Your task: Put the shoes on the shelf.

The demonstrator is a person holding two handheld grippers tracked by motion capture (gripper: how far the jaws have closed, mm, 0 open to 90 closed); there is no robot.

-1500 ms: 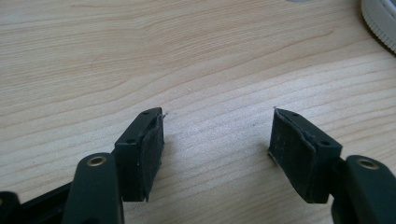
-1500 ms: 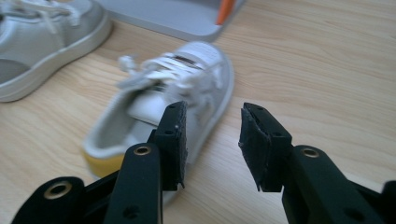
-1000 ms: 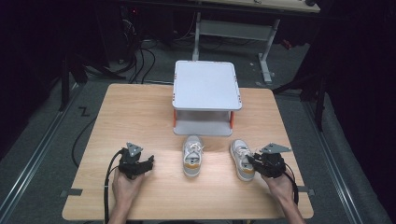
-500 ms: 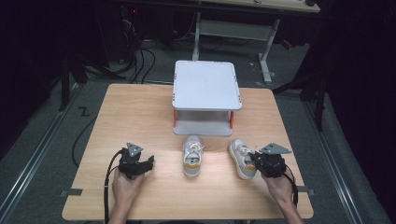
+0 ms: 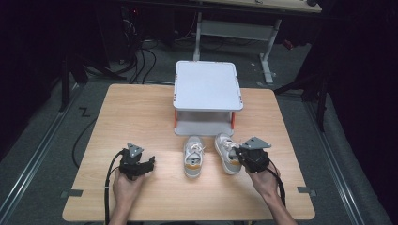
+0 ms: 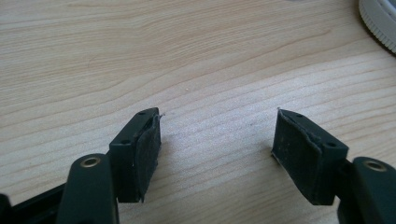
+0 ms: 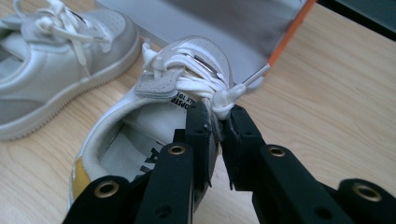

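Observation:
Two small white sneakers with yellow heel patches sit in front of a white stand (image 5: 206,86). My right gripper (image 5: 239,154) is shut on the side collar of the right sneaker (image 5: 225,151), beside its laces. In the right gripper view the jaws (image 7: 222,114) pinch that collar edge of the sneaker (image 7: 154,121), whose toe points at the stand (image 7: 224,28). The left sneaker (image 5: 194,157) lies flat beside it, as does (image 7: 56,56). My left gripper (image 5: 151,164) rests at the front left, open (image 6: 217,140) over bare wood, with a bit of the left sneaker's sole (image 6: 378,18) ahead.
The wooden table (image 5: 131,112) has free room on its left half and along the front edge. The stand has a lower shelf opening (image 5: 204,123) facing the sneakers, with orange posts. Cables and desk legs lie on the dark floor beyond the table.
My right gripper has moved left and toward the stand, taking the right sneaker with it, closer to the left sneaker. The left gripper has stayed in place.

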